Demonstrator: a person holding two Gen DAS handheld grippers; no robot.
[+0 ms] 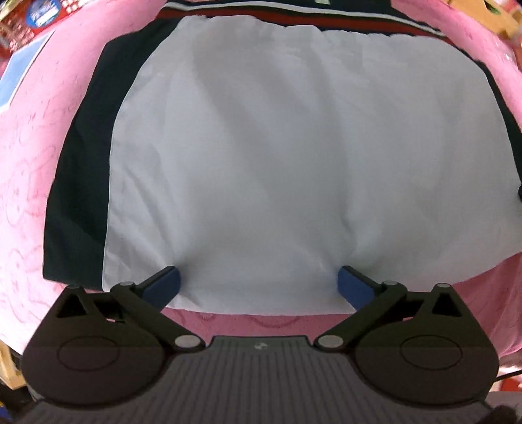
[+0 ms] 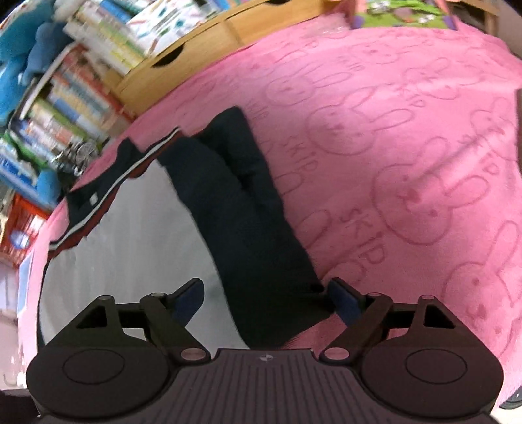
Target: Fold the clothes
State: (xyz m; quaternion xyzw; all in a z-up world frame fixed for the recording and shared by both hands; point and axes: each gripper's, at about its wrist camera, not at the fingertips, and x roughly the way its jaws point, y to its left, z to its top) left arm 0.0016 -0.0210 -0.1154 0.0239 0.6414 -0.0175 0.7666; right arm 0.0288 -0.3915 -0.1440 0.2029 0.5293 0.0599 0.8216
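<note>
Across the pink blanket (image 1: 29,156), printed with rabbits and the word SKIP, lies the garment (image 1: 293,156), spread flat with its pale lining face up and dark navy fabric showing along the nine o'clock and three o'clock edges. At twelve o'clock in the left wrist view runs its waistband (image 1: 293,18), striped red and white. Down at six o'clock the left gripper (image 1: 257,283) points down over the near hem, its jaws spread wide, the blue pads (image 1: 164,287) resting at the cloth's edge without pinching anything between them.

Over to the right wrist view: the right gripper (image 2: 264,296) sits at six o'clock, jaws apart, straddling the boundary between lining and a dark navy sleeve-like fold (image 2: 248,208) that runs up toward twelve o'clock. The fabric lies between the pads, but they are not pressing on it. At ten o'clock stands a wooden shelf (image 2: 202,36) crowded with books (image 2: 71,98), a blue plush toy (image 2: 23,49) perched beside them.
</note>
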